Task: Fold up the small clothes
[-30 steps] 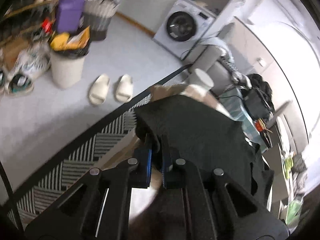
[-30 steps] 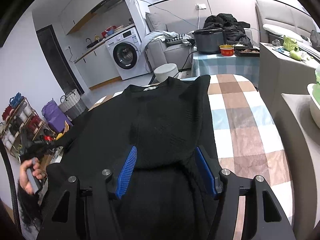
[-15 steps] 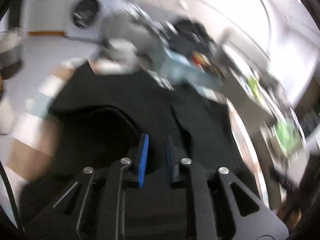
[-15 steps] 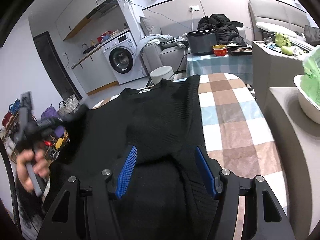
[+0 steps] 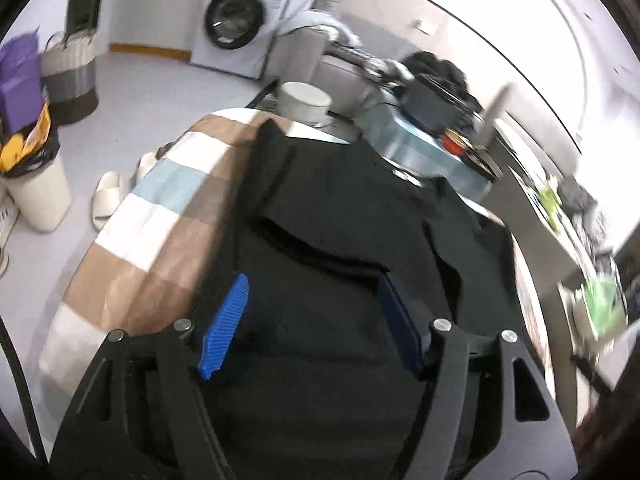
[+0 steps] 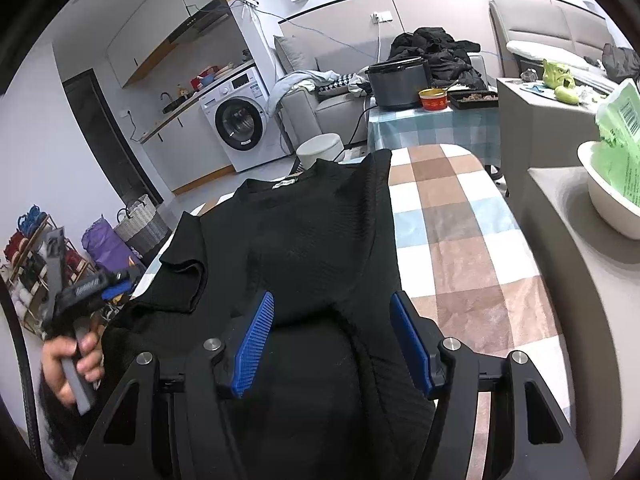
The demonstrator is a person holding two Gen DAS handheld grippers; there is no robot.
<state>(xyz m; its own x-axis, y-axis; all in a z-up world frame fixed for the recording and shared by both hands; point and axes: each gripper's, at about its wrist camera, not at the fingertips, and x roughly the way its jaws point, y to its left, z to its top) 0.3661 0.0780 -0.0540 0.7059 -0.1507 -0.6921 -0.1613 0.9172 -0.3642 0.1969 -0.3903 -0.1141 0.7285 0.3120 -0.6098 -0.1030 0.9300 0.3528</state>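
Showing only rightward: hand [image 6: 70, 364] gripping left gripper [image 6: 116, 286].

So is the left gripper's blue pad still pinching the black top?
Apart. The left wrist view shows the left gripper with jaws just opened wide, black top lying loose between them.

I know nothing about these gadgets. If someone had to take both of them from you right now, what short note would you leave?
Left gripper: its jaws have just been opening, nothing pinched, above the black top.
Right gripper: jaws apart, over the near part of the top, gripping nothing.
The top lies flat on the checked cloth, collar at the far end.
Done: the right side is folded in to a straight edge, and the left sleeve is laid over the body.
Left: fold the top up from the near end, then tidy it.
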